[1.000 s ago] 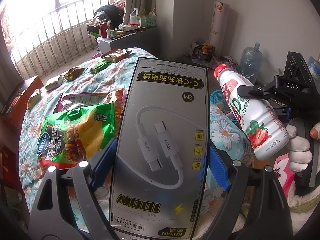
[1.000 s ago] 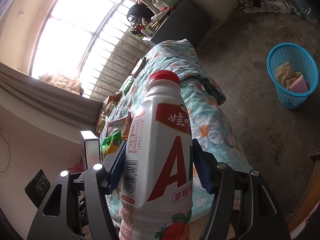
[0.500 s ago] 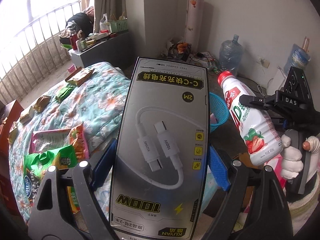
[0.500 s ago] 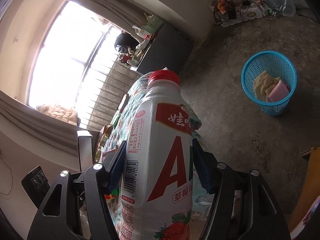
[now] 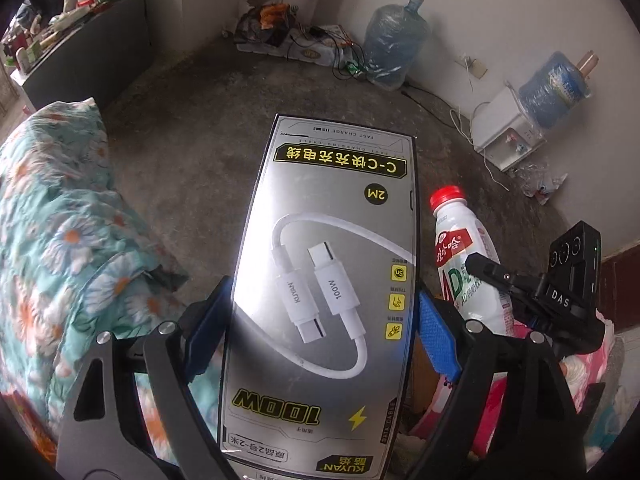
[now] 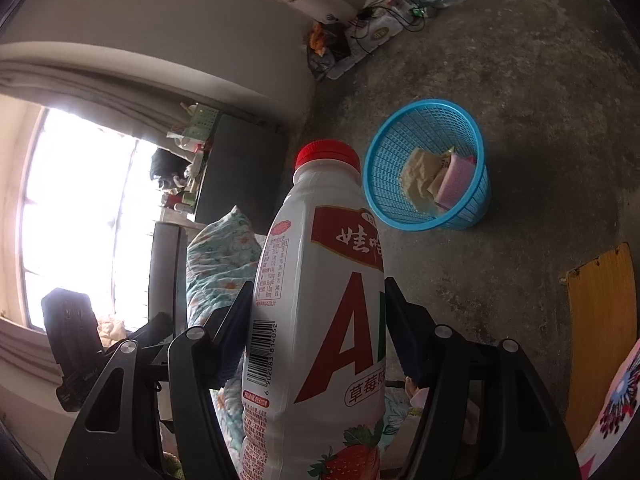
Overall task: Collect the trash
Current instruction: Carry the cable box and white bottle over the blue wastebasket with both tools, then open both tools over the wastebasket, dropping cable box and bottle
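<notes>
Over the concrete floor (image 6: 500, 80), right hand-held gripper (image 6: 316, 312) clamps the strawberry milk bottle (image 6: 320, 320), blue basket (image 6: 476, 200) at one o'clock, while left hand-held gripper (image 5: 324, 320) grips the cable box (image 5: 328, 280).

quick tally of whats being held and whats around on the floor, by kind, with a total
cable boxes: 1, the cable box clamped in the left gripper
drink bottles: 1, the strawberry milk bottle clamped in the right gripper
baskets: 1, the blue basket on the floor, some trash already inside
water jugs: 2, one on the floor, one on the dispenser
total: 5
</notes>
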`<state>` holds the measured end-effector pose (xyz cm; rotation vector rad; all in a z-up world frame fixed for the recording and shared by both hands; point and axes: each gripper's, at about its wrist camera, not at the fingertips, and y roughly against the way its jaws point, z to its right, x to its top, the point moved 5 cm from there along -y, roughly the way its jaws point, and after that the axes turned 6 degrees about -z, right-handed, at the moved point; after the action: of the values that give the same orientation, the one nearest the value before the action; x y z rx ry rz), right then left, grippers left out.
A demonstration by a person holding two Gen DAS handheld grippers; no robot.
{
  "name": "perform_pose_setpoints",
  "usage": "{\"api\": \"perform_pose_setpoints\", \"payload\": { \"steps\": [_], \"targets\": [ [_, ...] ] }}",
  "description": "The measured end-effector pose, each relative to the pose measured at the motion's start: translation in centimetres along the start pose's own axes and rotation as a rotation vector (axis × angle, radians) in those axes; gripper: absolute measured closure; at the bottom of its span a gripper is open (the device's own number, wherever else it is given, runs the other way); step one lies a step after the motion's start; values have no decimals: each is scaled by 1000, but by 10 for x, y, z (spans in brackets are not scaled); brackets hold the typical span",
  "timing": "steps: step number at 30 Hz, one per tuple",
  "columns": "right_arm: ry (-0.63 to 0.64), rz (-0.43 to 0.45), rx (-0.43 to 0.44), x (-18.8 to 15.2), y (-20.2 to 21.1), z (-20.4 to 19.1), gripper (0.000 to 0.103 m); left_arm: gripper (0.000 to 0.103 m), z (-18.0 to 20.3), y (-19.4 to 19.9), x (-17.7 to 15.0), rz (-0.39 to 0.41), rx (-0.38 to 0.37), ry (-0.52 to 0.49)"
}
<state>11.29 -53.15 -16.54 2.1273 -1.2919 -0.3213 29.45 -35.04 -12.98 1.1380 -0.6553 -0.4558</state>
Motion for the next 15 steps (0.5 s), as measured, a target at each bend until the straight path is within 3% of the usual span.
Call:
{"api": "perform_pose_setpoints", "payload": {
  "steps": [3,7,15],
  "targets": [
    [-70,-15,-4,17,-24,21,42,22,3,-46,33,-67,-10,-10],
    [-145,-22,-7,44,-57,45,42,22,7,-96,75,-92,9,-24],
    [-281,-2,-16,128,-125,90,40,17,1,-183,148,-152,-68,143]
  ]
}}
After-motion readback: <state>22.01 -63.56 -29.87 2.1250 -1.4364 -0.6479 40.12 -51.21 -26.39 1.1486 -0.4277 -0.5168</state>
